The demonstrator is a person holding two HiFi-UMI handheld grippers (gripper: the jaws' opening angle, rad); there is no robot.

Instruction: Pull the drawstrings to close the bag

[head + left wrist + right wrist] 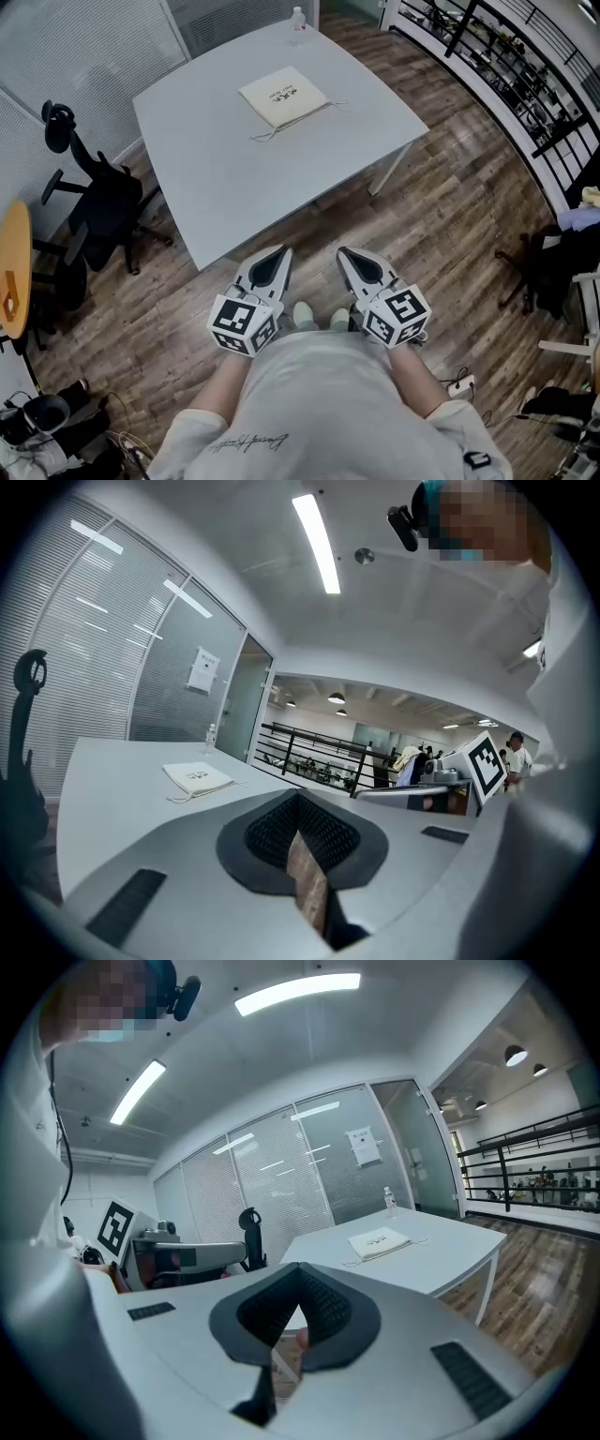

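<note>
Facing a square cream cloth bag (283, 96) on a smooth grey table (216, 178).
Head view: left gripper (279, 255) and right gripper (347, 255) well short of it (drawstrings (267, 136) lying loose). Left gripper view: ribbed black pads (272, 832) closed, empty. Right gripper view: likewise.

A pale grey tabletop (216, 159) is standing on a wood-plank floor (459, 206), and a clear plastic bottle (297, 16) is standing upright near its far edge. A black office chair (98, 206) is sitting just off the tabletop's left side. A round orange-brown table (13, 272) is showing at the picture's left border. A dark metal railing (506, 56) is running along the upper right. A white paper sheet (202, 670) is hanging on the glass wall, and a long ceiling light (317, 541) is glowing overhead.
</note>
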